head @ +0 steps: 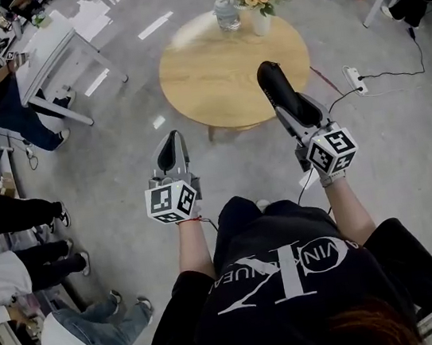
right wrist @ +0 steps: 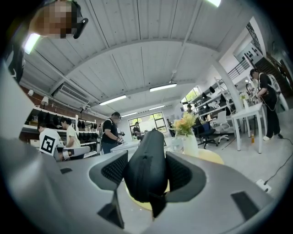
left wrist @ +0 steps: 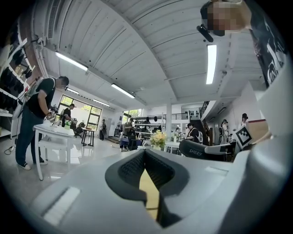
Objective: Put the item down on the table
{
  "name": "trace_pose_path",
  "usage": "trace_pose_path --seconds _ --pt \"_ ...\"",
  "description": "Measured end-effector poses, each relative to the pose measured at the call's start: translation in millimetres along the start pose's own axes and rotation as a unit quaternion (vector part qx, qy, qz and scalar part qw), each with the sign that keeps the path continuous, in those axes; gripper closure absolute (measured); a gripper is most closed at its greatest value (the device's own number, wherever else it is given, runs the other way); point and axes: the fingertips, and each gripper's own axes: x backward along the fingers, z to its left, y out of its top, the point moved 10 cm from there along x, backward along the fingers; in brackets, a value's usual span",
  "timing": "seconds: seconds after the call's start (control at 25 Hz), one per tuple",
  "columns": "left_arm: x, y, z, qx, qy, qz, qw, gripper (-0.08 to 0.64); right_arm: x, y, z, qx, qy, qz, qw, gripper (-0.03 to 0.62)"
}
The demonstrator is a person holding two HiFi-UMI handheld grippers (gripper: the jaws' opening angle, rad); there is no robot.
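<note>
Holding the black zip case (head: pixel 274 87) clamped in your right tongs (head: pixel 289 110), above the round worktop's (head: pixel 209 72) near-right part. Left tongs (head: pixel 171 140) closed, empty. Case likely light, semi-rigid, smooth; grip mid-body.

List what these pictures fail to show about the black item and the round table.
- Black item: its lower end is hidden between the jaws of the right gripper in the head and right gripper views. Its kind is unclear.
- Round table: legs mostly hidden under its top, head view.
- Bottle: label too small, head view.
</note>
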Motion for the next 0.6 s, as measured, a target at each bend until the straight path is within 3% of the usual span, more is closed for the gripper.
trace_pose_path --seconds 0.6 --pt "-14 -10 8 0.006 -0.012 0.017 0.9998 0.548 -10 -12 -1 -0.01 -0.002 0.014 1.0 0.328"
